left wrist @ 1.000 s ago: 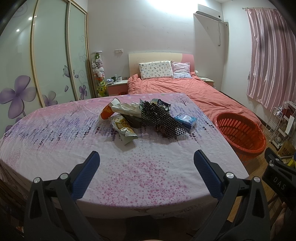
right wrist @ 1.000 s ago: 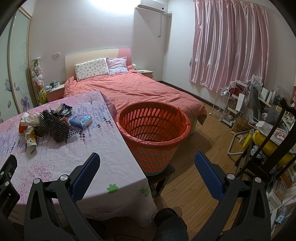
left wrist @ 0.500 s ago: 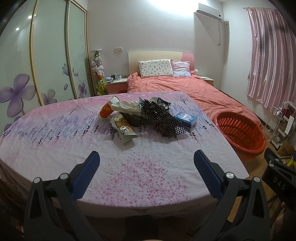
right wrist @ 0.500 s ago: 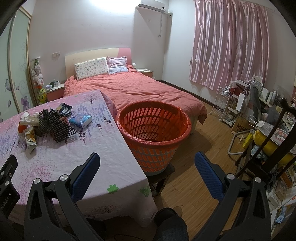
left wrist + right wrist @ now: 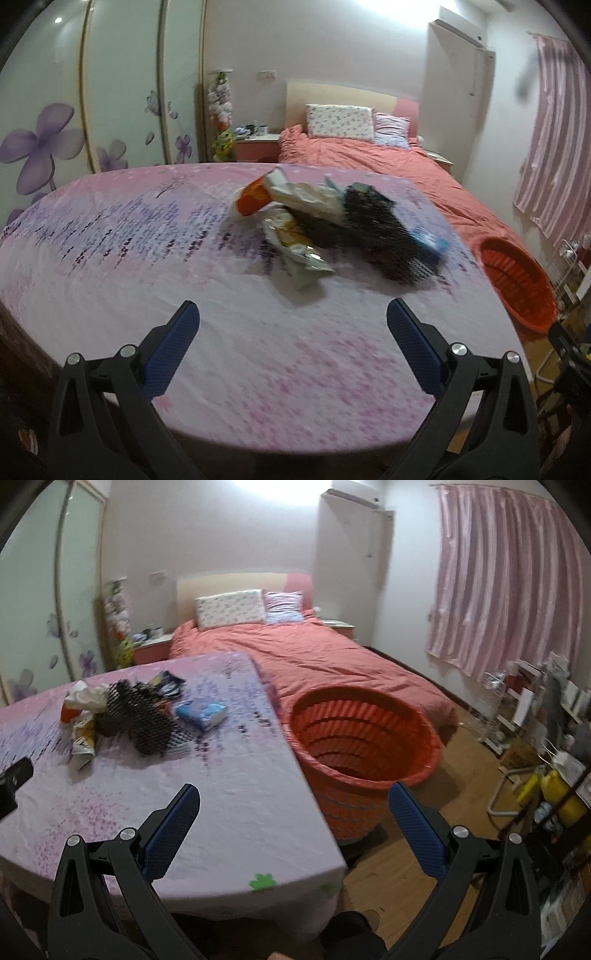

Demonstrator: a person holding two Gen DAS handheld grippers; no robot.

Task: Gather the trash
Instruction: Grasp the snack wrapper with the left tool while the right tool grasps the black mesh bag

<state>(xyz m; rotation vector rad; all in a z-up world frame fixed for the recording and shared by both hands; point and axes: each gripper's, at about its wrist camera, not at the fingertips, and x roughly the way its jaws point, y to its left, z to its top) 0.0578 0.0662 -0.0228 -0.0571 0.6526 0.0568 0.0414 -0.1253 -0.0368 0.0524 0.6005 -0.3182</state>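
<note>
A pile of trash lies on the table with the pink flowered cloth [image 5: 147,258]: an orange cup [image 5: 253,195], white crumpled paper [image 5: 310,197], a snack wrapper [image 5: 295,243], black mesh netting [image 5: 373,229] and a blue tissue pack [image 5: 428,242]. The pile also shows in the right wrist view, with the netting [image 5: 144,716] and the tissue pack [image 5: 202,712]. An orange basket [image 5: 364,746] stands on the floor beside the table's right edge. My left gripper [image 5: 291,317] is open and empty, short of the pile. My right gripper [image 5: 293,801] is open and empty over the table's near right corner.
A bed with a coral cover [image 5: 314,653] stands behind the table. A wardrobe with flower-printed doors [image 5: 74,110] lines the left wall. Pink curtains [image 5: 506,602] and cluttered racks [image 5: 535,709] are at the right. Wooden floor [image 5: 461,775] lies around the basket.
Both grippers have moved forward and tilted down toward the table; the trash pile and the basket look closer. Both views are motion-blurred. The jaws stayed open.
</note>
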